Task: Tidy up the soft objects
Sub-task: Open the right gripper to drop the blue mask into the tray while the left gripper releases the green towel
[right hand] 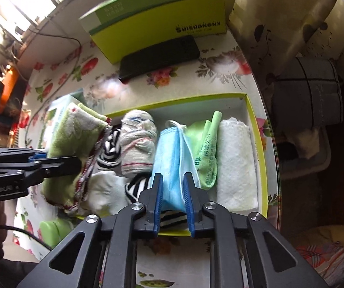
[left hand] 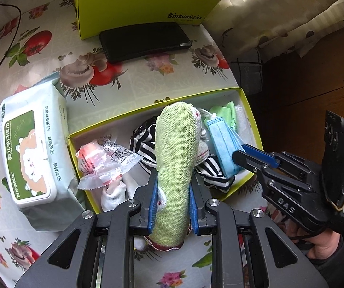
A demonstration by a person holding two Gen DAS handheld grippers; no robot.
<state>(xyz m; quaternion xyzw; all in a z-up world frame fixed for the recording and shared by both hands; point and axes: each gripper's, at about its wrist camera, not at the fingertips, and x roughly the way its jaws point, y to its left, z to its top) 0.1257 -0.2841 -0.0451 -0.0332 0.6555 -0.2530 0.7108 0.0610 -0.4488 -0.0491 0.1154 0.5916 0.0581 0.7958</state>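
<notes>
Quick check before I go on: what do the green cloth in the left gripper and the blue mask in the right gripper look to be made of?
Green cloth: looks like woven or knitted cotton, matte, with a visible coarse weave and a red stitched hem; the fibre itself is a guess. Blue mask: looks like thin non-woven synthetic sheet, matte, folded in pleats, with white elastic ear loops, as on a disposable face mask.

the green towel [left hand: 174, 168] is hiding part of the striped cloth [left hand: 145, 134]; the yellow-green box [left hand: 148, 4] is running off the top edge, and the mushroom print [right hand: 104, 86] is blurring.
</notes>
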